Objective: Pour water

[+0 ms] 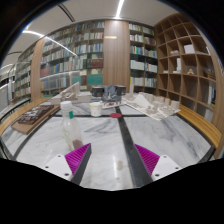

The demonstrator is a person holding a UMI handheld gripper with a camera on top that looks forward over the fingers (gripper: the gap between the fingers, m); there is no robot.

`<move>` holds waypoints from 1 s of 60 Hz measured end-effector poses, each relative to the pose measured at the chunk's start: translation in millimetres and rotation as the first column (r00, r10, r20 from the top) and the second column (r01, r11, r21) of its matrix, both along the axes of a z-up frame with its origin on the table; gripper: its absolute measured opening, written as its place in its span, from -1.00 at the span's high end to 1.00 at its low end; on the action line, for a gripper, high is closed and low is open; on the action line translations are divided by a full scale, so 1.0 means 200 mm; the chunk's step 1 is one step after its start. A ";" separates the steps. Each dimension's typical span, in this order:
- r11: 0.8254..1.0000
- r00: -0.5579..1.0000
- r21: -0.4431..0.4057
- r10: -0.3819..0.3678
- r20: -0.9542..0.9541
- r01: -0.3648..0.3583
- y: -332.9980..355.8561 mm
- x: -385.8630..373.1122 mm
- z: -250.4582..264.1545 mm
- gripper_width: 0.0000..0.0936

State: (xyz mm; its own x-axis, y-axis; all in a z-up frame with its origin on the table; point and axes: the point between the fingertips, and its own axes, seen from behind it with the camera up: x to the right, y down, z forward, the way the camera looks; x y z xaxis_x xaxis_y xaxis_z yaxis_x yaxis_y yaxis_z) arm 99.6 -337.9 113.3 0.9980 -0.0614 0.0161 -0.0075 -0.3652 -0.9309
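The bottle (69,127) stands upright on the counter (160,130), ahead of the left finger and slightly outboard of it, not between the fingers. It appears to be clear plastic with a pale cap and a light label band; whether it holds water cannot be determined. It is judged to be light, thin-walled and liable to flex, with a smooth surface that may slip under a weak pinch. The mid-body, below the shoulder, is judged the best place to grip: the walls there are parallel and the weight sits low enough for tilting.

A white cup (96,109) stands farther back on the counter, beyond the bottle and nearer the centre; it is the probable receiving vessel.

The gripper (114,158) carries its fingers spread wide, magenta pads (78,157) facing inward, holding nothing.

Beyond the counter stand bookshelves (85,50) and open wooden shelving (190,65).
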 end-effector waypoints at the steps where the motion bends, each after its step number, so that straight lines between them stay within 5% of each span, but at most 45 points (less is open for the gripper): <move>1: 1.000 1.000 0.001 0.007 -0.007 -0.007 0.01 -0.06 0.00 -0.84; 17: 0.995 0.995 0.047 0.092 -0.037 -0.090 0.35 -0.70 -0.08 -0.84; 30: 0.996 0.999 0.064 0.055 0.005 -0.055 0.64 -0.79 -0.21 -0.79; 41: 0.991 0.999 0.130 0.017 0.047 -0.023 0.74 -0.75 -0.19 -0.26; 60: 0.979 0.993 0.169 0.103 0.061 -0.111 0.75 -0.81 -0.15 0.11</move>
State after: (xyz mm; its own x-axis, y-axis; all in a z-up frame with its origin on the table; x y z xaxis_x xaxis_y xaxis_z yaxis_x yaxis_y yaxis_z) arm -62.5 -188.4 84.0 0.9970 0.0394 0.0661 0.0726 -0.1962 -0.9779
